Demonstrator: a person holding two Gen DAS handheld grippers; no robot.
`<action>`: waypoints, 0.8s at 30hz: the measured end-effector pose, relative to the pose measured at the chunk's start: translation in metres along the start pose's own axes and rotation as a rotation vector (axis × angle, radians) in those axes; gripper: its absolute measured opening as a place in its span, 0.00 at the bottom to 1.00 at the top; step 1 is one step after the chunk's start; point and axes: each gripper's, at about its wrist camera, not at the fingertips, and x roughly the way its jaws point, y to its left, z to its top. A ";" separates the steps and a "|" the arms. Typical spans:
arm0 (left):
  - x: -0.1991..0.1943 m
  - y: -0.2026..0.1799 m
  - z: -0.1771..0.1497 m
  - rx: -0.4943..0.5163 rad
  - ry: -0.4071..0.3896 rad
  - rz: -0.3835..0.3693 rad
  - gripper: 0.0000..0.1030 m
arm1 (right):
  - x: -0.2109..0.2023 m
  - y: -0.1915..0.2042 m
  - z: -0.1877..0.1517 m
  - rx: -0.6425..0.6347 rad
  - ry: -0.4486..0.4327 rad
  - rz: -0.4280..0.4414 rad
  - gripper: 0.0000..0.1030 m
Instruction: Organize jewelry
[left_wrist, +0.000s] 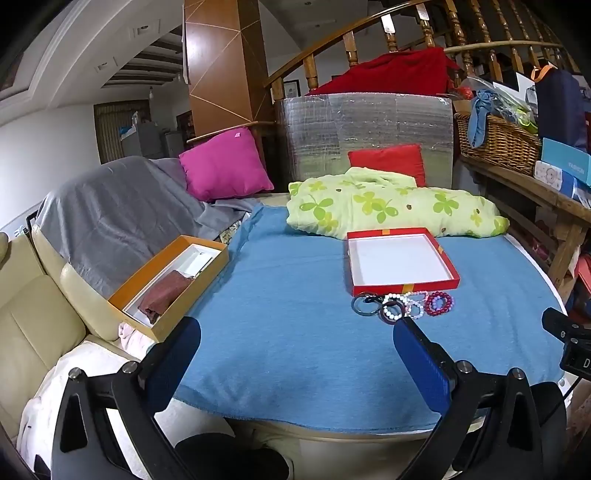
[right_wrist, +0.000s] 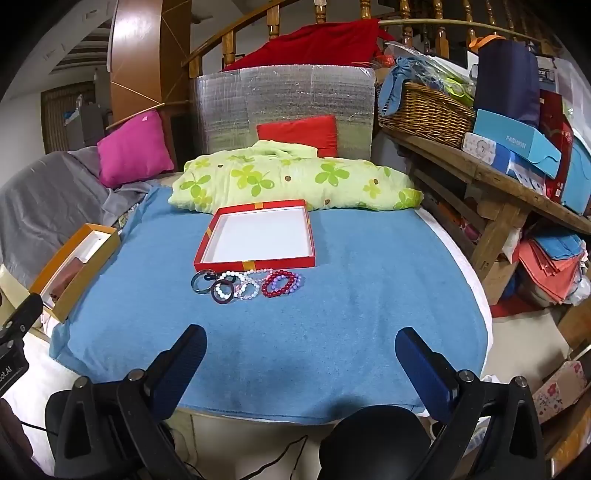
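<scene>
A cluster of bracelets lies on the blue cloth (left_wrist: 288, 332) just in front of an empty red tray (left_wrist: 400, 263): dark rings (left_wrist: 364, 305), a white bead bracelet (left_wrist: 393, 303) and a dark red bead bracelet (left_wrist: 437, 303). In the right wrist view the tray (right_wrist: 258, 236) sits above the rings (right_wrist: 203, 281), the white beads (right_wrist: 229, 284) and the red beads (right_wrist: 279, 283). My left gripper (left_wrist: 295, 336) is open and empty, short of the bracelets. My right gripper (right_wrist: 301, 343) is open and empty, also short of them.
An orange box (left_wrist: 168, 284) with a brown pouch sits at the cloth's left edge. A green flowered quilt (left_wrist: 391, 206) lies behind the tray. A wooden bench (right_wrist: 491, 173) with a wicker basket (right_wrist: 424, 114) and boxes stands to the right. A beige sofa (left_wrist: 33, 306) is on the left.
</scene>
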 end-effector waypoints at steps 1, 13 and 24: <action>0.000 0.000 0.000 -0.001 0.000 0.001 1.00 | 0.000 0.000 0.000 -0.001 -0.001 -0.001 1.00; 0.005 0.006 -0.001 -0.001 0.003 0.002 1.00 | 0.005 0.000 0.001 0.003 0.005 -0.008 1.00; 0.027 0.003 0.008 0.006 0.016 0.010 1.00 | 0.023 0.003 0.011 0.002 0.024 -0.012 1.00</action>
